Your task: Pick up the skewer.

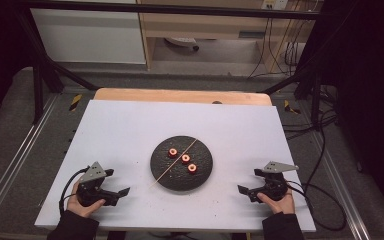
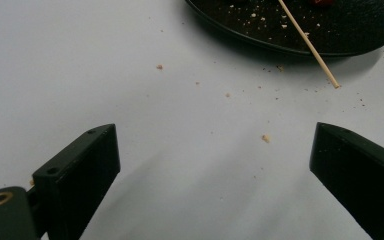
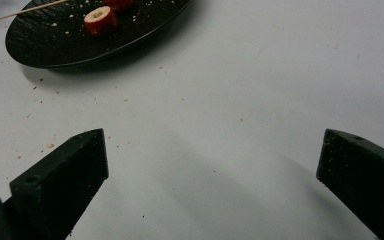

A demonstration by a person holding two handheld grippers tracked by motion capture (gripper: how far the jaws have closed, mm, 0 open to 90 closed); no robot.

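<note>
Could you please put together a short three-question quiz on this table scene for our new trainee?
1. True or false: the thin wooden skewer lies across the round black plate with one end past the rim.
2. How many red ring-shaped food pieces lie on the plate? A) two B) three C) five
3. Fill in: the left gripper and the right gripper rest on the white table with their jaws ____.

Key
1. True; the near end overhangs onto the table on the left gripper's side.
2. B; they lie in a diagonal row beside the skewer.
3. Open; each grips nothing.
</note>
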